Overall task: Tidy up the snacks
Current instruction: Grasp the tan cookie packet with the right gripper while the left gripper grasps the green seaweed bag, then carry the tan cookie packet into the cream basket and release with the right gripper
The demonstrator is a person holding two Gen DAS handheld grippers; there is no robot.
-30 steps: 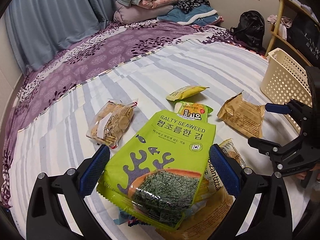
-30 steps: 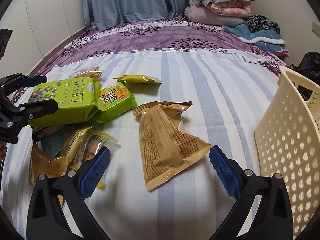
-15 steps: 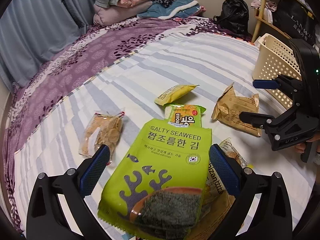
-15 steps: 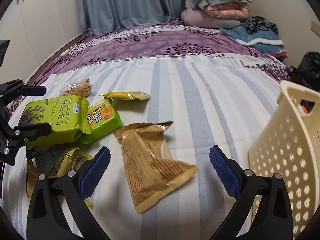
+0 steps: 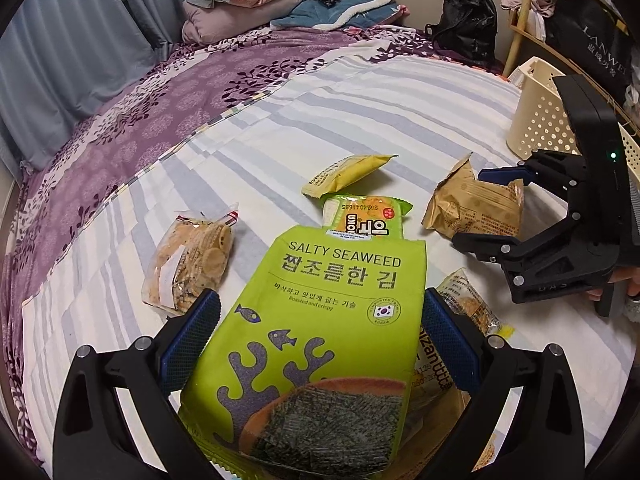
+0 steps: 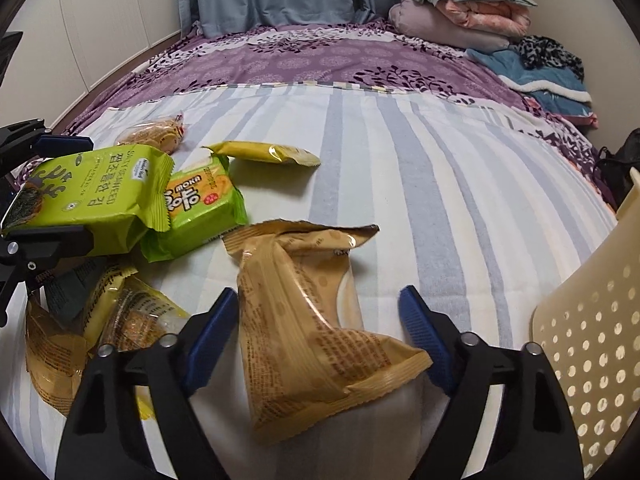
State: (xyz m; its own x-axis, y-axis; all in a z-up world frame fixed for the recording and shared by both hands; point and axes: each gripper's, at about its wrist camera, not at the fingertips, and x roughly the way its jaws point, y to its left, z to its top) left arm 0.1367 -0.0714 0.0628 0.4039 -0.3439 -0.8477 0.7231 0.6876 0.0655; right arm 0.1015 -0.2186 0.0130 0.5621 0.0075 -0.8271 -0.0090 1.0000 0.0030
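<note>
My left gripper [image 5: 318, 324] is shut on a green salty seaweed packet [image 5: 324, 328] and holds it above a pile of snacks on the bed; the packet also shows in the right wrist view [image 6: 96, 196]. My right gripper [image 6: 320, 320] is open, its blue fingers on either side of a tan snack bag [image 6: 312, 328] lying on the bed. That bag also shows in the left wrist view [image 5: 472, 208]. A cream perforated basket [image 6: 592, 320] stands to the right.
A green Moka pack [image 6: 200, 208], a yellow packet [image 6: 268, 152], a clear bag of crackers [image 5: 188, 264] and several yellow wrappers [image 6: 104, 324] lie on the striped sheet. Folded blankets [image 6: 472, 12] sit at the bed's far end. A black bag [image 5: 464, 24] sits beyond the bed.
My right gripper has come down and forward over the tan bag, so its fingers now straddle it. My left gripper still holds the seaweed packet, lifted slightly.
</note>
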